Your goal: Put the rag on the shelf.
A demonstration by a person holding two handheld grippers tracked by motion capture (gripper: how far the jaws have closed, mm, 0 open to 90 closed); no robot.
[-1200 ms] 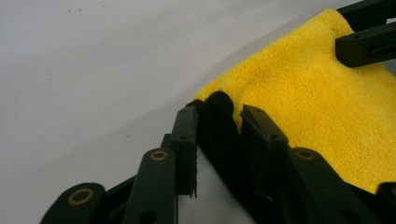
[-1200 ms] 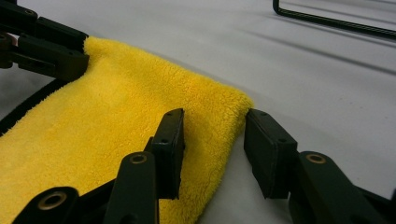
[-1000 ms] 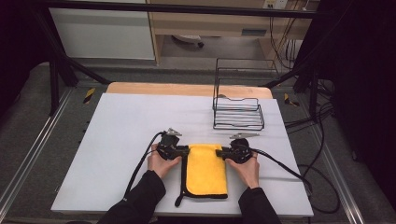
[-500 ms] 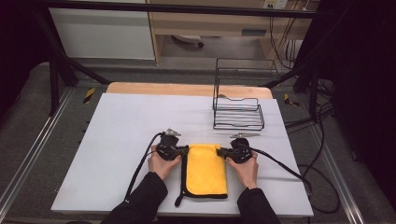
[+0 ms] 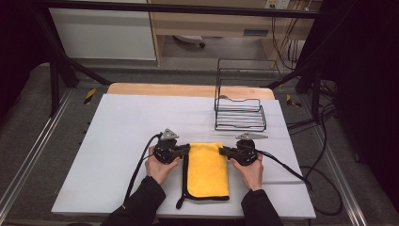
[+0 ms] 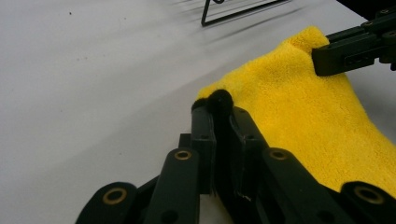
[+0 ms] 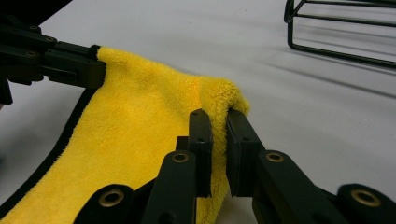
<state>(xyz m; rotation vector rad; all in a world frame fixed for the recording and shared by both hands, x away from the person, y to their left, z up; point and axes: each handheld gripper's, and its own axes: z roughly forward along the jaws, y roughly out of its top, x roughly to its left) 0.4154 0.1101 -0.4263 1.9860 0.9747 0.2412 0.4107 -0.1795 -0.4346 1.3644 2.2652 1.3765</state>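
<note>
Both claws clamped on the cloth's far corners.
Nothing had shifted in the last second: left gripper (image 5: 185, 149) and right gripper (image 5: 223, 150) stayed closed on the cloth (image 5: 207, 169), likely poised to lift.

Open bench on the left and ahead; wire rack blocks the far right.

The white bench (image 5: 122, 141) lies bare to the left of the left claw (image 5: 186, 149) and beyond the yellow cloth (image 5: 207, 169). The black wire rack (image 5: 240, 113) stands near, beyond the right claw (image 5: 223, 150), closing that side. Between the claws the cloth covers the bench.
</note>
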